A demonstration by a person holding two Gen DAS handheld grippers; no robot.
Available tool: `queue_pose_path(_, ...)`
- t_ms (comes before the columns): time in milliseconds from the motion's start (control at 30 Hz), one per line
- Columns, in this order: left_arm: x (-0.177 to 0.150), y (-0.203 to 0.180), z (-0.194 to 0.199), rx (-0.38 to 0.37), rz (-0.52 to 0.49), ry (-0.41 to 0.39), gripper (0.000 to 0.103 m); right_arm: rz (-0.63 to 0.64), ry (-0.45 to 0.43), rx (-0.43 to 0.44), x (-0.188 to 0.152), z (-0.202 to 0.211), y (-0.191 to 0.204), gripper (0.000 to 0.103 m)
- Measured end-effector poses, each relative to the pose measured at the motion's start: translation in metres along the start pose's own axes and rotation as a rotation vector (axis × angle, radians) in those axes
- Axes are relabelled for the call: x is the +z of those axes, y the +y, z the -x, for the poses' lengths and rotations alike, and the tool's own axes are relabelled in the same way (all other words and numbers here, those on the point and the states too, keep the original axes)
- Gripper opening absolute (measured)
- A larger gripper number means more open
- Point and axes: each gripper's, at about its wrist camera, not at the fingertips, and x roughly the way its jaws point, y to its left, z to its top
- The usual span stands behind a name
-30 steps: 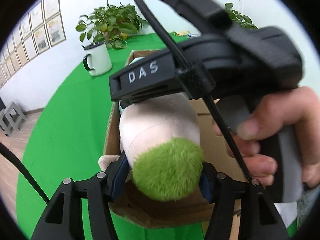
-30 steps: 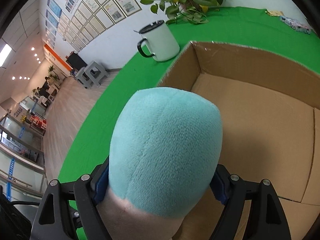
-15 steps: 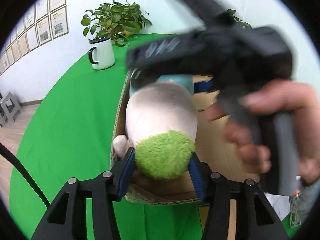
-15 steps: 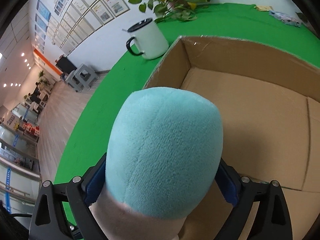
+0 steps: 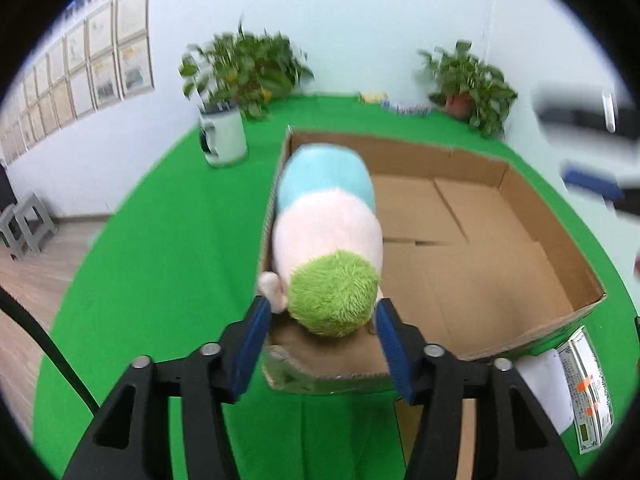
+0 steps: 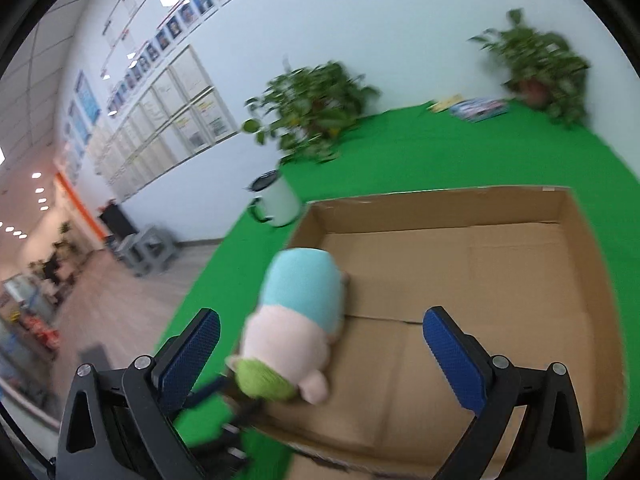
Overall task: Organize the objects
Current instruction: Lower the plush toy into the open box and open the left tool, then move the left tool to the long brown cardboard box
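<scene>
We count one plush toy point(image 5: 328, 232), one cardboard box point(image 5: 540, 216), one white mug point(image 5: 222, 136), two potted plants point(image 5: 244, 68) point(image 5: 472, 80), two grey stools point(image 5: 28, 224), two grippers point(image 5: 322, 344) point(image 6: 320, 348).

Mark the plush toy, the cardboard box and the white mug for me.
plush toy point(image 5: 328, 236): left wrist view, pink middle.
cardboard box point(image 6: 472, 280): right wrist view, bare floor.
white mug point(image 5: 224, 136): left wrist view, its side.

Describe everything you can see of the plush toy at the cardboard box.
The plush toy is soft and furry, with three colour bands: a light blue end, a pale pink middle with a small rounded nub, and a shaggy green end. It lies lengthwise along the left wall inside the open cardboard box, green end toward the near corner, between the left gripper's blue pads, which no longer press it.
</scene>
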Motion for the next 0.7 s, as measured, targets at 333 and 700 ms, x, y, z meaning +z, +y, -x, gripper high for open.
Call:
queue_pose_path(333,-0.025,-0.029,0.089,0.019,-0.048,-0.208,0.082,0.007,-0.135,-0.259,-0.116,0.122,-0.023,0.102)
queue_pose_path(700,-0.038,-0.050,0.095,-0.060,-0.045,-0.213,0.082,0.120,-0.141,-0.345,-0.185,0.184,-0.021,0.102)
